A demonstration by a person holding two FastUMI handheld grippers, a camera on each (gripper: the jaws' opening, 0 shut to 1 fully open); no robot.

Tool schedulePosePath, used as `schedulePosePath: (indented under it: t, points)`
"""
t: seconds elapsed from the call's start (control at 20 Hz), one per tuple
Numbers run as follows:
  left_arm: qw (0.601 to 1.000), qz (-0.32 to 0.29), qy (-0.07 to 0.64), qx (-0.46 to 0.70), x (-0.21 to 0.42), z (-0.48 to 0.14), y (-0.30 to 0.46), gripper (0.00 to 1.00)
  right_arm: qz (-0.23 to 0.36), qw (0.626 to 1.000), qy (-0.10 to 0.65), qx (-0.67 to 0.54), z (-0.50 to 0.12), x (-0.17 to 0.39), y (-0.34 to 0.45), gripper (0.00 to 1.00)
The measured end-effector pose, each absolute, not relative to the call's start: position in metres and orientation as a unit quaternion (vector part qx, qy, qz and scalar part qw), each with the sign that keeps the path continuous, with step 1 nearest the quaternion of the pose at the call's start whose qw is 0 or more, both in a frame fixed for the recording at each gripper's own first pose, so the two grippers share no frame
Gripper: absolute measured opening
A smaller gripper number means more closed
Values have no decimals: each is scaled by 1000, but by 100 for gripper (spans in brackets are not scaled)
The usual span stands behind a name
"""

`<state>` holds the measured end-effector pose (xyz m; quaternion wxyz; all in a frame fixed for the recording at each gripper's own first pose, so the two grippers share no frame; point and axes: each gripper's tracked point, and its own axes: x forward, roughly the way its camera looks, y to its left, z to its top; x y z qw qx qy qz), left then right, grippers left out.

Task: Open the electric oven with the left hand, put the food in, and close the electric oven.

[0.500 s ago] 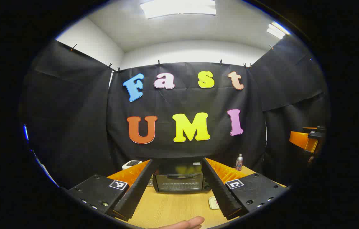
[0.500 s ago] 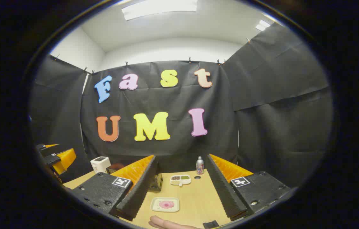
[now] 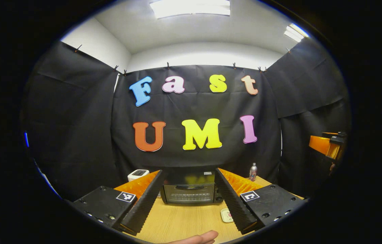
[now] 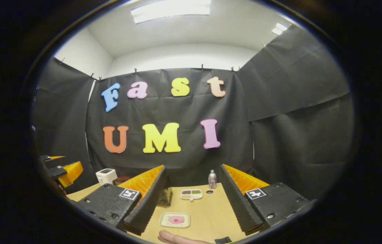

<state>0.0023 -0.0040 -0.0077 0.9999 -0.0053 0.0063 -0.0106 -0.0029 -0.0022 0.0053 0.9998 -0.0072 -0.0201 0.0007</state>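
Note:
A small black electric oven (image 3: 188, 191) stands at the back of the wooden table, door shut, straight ahead between the fingers of my left gripper (image 3: 191, 217), which is open and holds nothing. In the right gripper view the oven's right corner (image 4: 166, 197) peeks past a finger. A pale tray with pink food (image 4: 174, 219) lies on the table between the fingers of my right gripper (image 4: 194, 223), which is open above it. The same tray (image 3: 226, 215) shows partly beside the left gripper's right finger. The right gripper (image 3: 328, 146) also appears at the far right of the left gripper view.
A white appliance (image 4: 106, 176) stands at the back left. A small bottle (image 4: 212, 179) and a divided dish (image 4: 191, 194) sit at the back of the table (image 4: 208, 213). A person's fingers (image 3: 199, 238) show at the bottom edge. The left gripper (image 4: 65, 169) hangs at the left.
Both views have shifted slightly; the oven sits a little higher and nearer in the left gripper view. Both grippers stay open and nothing was taken hold of.

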Motion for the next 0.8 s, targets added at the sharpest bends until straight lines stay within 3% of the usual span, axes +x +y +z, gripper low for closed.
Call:
schedulePosePath:
  t: [0.8]
  points:
    - [1000, -8, 9, -7, 21, -18, -5, 96, 20, 999, -25, -15, -8, 2, 4, 96]
